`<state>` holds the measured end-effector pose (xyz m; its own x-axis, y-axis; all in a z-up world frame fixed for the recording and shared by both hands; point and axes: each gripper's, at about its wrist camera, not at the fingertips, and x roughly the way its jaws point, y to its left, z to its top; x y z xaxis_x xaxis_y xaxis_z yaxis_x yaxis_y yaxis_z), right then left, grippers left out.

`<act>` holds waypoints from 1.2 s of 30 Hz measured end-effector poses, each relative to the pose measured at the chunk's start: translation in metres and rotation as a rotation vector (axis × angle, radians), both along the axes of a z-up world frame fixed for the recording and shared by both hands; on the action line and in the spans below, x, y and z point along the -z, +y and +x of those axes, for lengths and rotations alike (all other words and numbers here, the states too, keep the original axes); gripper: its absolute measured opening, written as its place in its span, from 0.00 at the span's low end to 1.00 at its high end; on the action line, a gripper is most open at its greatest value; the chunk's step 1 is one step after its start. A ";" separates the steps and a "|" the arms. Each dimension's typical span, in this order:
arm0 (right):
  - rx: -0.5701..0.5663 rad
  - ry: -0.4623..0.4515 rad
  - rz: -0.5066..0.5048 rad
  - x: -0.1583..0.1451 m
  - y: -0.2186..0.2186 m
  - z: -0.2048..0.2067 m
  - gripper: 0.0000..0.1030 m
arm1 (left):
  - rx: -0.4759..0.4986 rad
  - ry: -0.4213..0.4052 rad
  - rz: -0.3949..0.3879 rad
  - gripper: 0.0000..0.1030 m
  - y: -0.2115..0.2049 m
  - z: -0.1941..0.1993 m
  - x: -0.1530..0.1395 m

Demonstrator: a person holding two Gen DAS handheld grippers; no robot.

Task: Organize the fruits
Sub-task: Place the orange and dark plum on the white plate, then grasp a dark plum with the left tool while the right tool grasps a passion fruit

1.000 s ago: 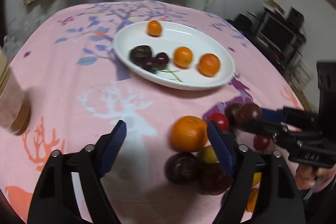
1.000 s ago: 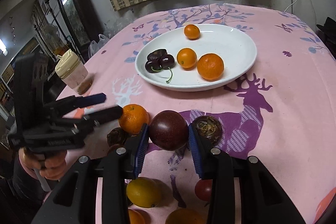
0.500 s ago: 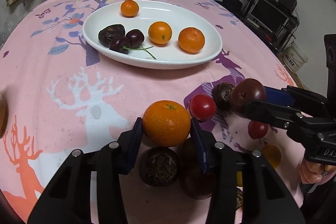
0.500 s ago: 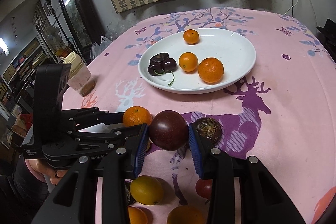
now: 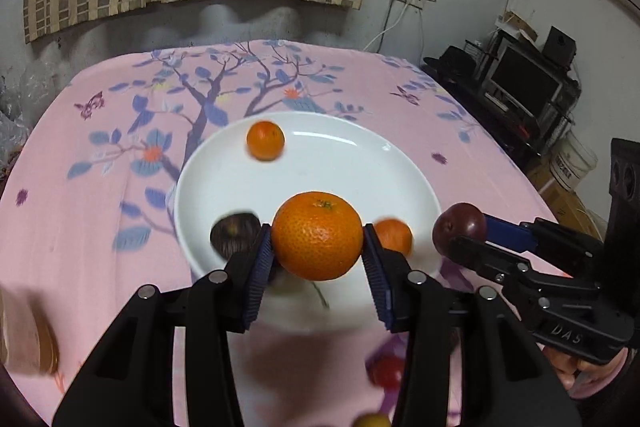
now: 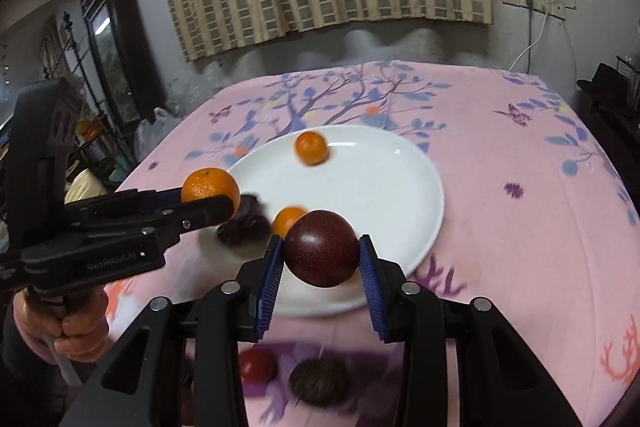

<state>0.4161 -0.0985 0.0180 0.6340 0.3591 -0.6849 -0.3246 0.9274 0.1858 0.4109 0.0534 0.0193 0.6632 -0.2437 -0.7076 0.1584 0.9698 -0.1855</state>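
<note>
Orange skin fills my left view: a mandarin point(image 5: 317, 235) is clamped between the blue pads of my left tool point(image 5: 317, 255), held in the air above the near part of the white plate point(image 5: 400, 171). In the plate I see a smaller orange fruit point(image 5: 265, 140) toward the far rim, another small orange one point(image 5: 394, 235) near my tool, and a dark wrinkled fruit point(image 5: 234, 231); blur hides more detail. My right tool point(image 6: 321, 267) is clamped on a dark purple passion fruit point(image 6: 321, 253), also lifted, over the plate's near edge. On the pink patterned counter point(image 6: 520, 195) below lie a red fruit point(image 6: 258, 365) and another dark wrinkled fruit point(image 6: 316, 381), both blurred.
</note>
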 end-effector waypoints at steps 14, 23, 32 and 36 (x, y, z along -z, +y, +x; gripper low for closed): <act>0.004 -0.038 -0.037 0.004 0.004 0.031 0.52 | -0.070 -0.016 0.063 0.82 0.005 0.019 0.000; -0.089 -0.004 -0.096 0.013 0.002 -0.037 0.55 | -0.114 -0.068 0.038 0.91 0.030 -0.081 -0.004; -0.139 0.104 -0.167 0.046 0.008 -0.063 0.55 | -0.190 0.033 -0.022 0.92 0.057 -0.120 0.039; -0.147 0.119 -0.187 0.052 0.011 -0.063 0.55 | -0.194 0.007 -0.022 0.92 0.058 -0.124 0.033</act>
